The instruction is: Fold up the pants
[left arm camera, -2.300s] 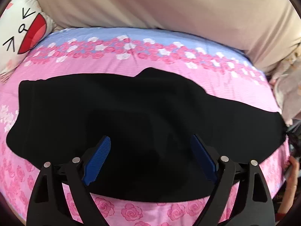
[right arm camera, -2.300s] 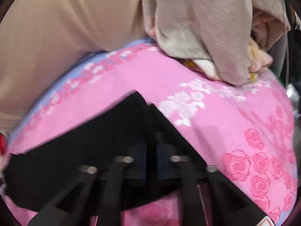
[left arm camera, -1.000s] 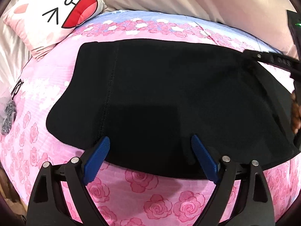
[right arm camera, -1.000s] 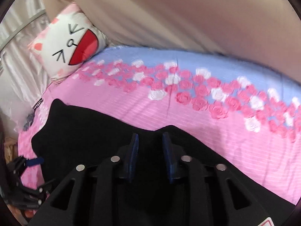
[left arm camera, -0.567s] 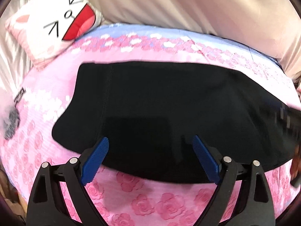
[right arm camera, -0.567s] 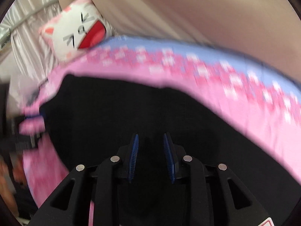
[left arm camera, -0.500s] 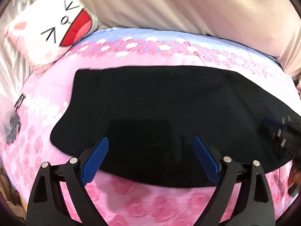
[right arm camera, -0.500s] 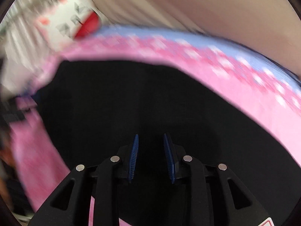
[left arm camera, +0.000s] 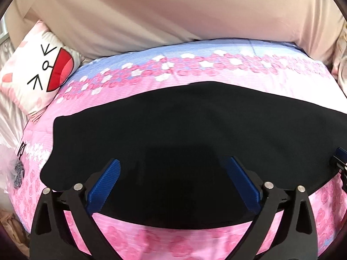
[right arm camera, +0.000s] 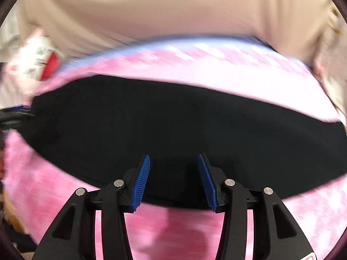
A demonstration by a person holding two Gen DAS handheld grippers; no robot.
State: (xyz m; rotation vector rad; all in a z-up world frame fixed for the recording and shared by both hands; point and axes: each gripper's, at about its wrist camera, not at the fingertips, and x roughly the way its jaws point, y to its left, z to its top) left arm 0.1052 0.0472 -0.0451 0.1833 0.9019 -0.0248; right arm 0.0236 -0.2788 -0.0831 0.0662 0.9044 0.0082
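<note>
The black pants (left arm camera: 195,147) lie flat on the pink floral bed (left arm camera: 216,75), folded over into one broad dark slab that runs across the bed, its near edge just ahead of both tools. A second ago the right tool (right arm camera: 174,179) had its blue pads close together with a fold of the black cloth in the narrow gap; now its jaws have just been opening and stand apart, and the cloth seen between them lies flat on the bed, not pinched by either pad. So the carried end appears to have been laid down and let go. The left tool (left arm camera: 173,182) has also just been opening and now stands as wide as it goes, empty, hovering over the near middle of the pants; its pads touch nothing. Its view has swung since a second ago: the cat pillow (left arm camera: 41,73) sits further to the left, and the pants show more of their right part, where the tip of the right tool pokes in at the edge. The right view is smeared, so fine creases cannot be judged. As a judgement, one fold is done and both tools are free; the slab looks long enough to want another fold, which calls for a fresh grasp at one end.
</note>
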